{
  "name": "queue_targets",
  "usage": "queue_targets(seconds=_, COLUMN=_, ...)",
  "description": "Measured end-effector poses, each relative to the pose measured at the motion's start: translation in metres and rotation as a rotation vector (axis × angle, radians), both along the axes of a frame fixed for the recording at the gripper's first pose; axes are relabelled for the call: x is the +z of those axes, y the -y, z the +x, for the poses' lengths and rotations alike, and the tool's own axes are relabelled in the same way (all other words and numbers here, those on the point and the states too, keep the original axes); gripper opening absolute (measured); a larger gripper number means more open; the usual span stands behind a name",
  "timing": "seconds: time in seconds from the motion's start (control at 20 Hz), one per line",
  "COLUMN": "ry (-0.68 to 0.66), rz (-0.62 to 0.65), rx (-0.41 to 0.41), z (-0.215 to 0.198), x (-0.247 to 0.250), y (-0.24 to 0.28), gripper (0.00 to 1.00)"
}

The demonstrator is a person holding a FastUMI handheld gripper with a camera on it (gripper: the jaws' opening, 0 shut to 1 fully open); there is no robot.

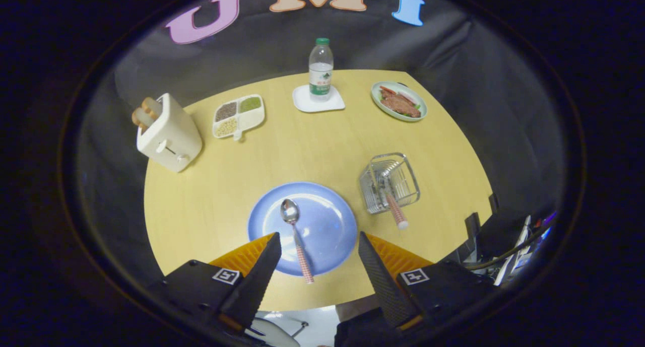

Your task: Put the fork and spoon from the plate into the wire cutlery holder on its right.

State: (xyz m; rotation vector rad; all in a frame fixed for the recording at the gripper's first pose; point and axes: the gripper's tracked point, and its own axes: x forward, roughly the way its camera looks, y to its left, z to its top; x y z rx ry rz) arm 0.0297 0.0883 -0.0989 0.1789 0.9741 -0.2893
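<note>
A blue plate point(322, 221) lies on the round wooden table just ahead of my fingers. On it rests a spoon point(296, 236), bowl pointing away, its checked handle reaching back over the plate's near rim between my fingertips. To the plate's right stands the wire cutlery holder point(390, 182). A fork point(392, 203) leans inside it, head down, its checked handle sticking out toward me. My gripper point(319, 244) hovers above the plate's near edge, open, with nothing pressed between the fingers.
Across the table are a cream toaster point(169, 133) with bread at the left, a divided tray of grains point(238, 116), a water bottle point(321, 70) on a white coaster, and a plate of food point(399, 101) at the far right. Cables and gear lie beyond the table's right edge.
</note>
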Motion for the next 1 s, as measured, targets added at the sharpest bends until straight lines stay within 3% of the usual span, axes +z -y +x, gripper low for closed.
queue_targets(seconds=0.15, ry=0.093, rz=-0.025, rx=-0.007, z=-0.007, x=-0.010, y=-0.010, gripper=0.99)
queue_targets(seconds=0.5, ry=0.308, rz=-0.135, rx=0.073, z=-0.013, x=-0.050, y=-0.013, gripper=0.99)
queue_targets(seconds=0.95, ry=0.336, rz=-0.107, rx=0.135, z=-0.026, x=-0.123, y=-0.027, gripper=0.90)
queue_targets(seconds=1.0, ry=0.335, rz=-0.110, rx=0.133, z=-0.026, x=-0.126, y=-0.025, gripper=0.85)
